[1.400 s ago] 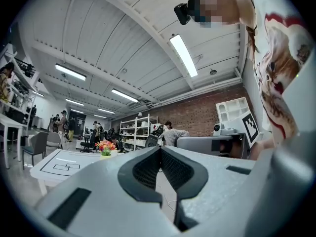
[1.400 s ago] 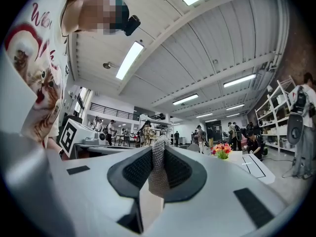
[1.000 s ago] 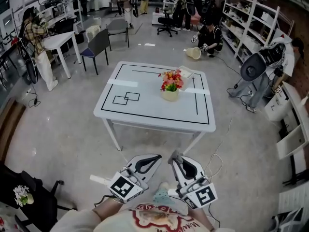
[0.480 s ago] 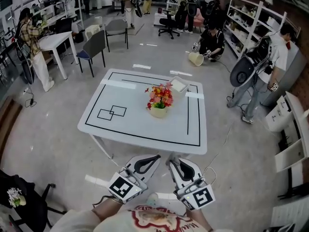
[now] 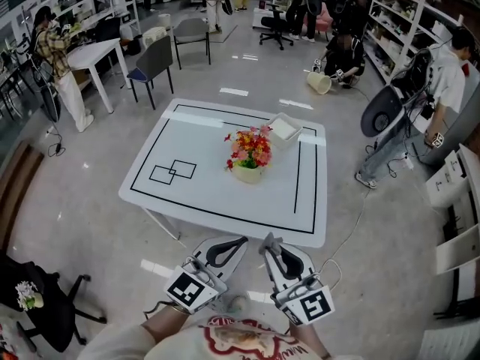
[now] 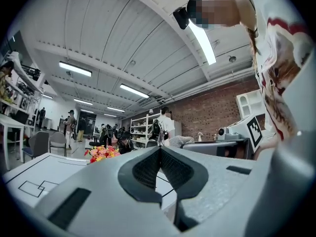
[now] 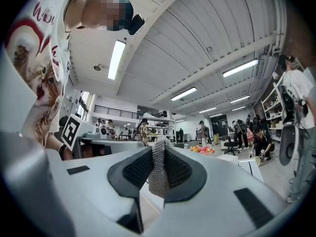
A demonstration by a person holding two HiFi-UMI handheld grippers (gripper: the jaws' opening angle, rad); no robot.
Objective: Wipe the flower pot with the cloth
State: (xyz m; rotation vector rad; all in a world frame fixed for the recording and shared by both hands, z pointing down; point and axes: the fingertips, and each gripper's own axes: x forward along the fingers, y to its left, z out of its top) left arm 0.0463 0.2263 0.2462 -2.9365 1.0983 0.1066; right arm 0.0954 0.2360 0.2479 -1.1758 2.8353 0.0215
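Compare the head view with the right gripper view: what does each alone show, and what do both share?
Head view only: the overlapping black rectangles on the white table. Right gripper view only: ceiling strip lights, and the weave of the grey knitted cloth pinched in the right gripper's jaws. Both: the red and orange flowers on that table.

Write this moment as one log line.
left hand-held gripper: shut | right hand-held gripper: holds cloth | flower pot: on table
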